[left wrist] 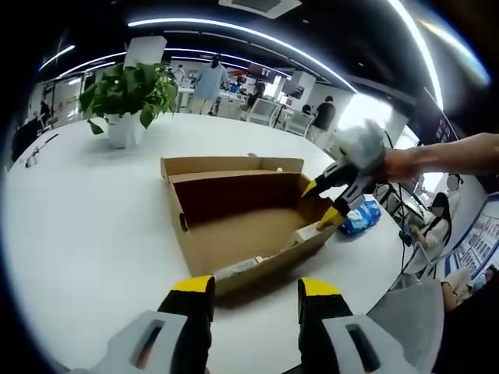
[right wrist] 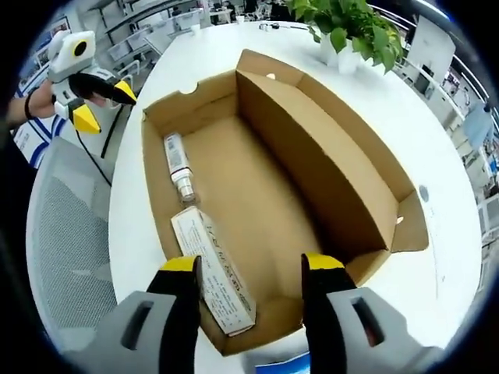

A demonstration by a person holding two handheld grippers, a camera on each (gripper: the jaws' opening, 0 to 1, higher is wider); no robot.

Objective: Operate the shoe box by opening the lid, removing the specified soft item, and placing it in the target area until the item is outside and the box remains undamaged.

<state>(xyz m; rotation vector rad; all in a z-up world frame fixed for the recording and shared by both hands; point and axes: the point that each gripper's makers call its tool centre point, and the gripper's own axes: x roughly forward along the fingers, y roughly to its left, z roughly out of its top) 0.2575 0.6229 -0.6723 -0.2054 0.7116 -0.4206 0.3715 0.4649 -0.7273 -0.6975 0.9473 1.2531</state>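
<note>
A round white table (left wrist: 78, 234) was seen carrying an open cardboard shoe box (right wrist: 312, 167), its lid folded back flat and its long axis running away from the right gripper (right wrist: 253, 269). Against one long wall inside, two items were laid end to end along that axis: a flat white carton (right wrist: 212, 269) printed with text too small to be read, and a small labelled bottle (right wrist: 178, 165), label illegible. A potted plant (left wrist: 129, 97) was noted beyond the box. The left gripper (left wrist: 256, 287) was held before the near box wall, jaws parted, nothing between them. The right gripper's jaws were likewise spread and empty over the box end.
</note>
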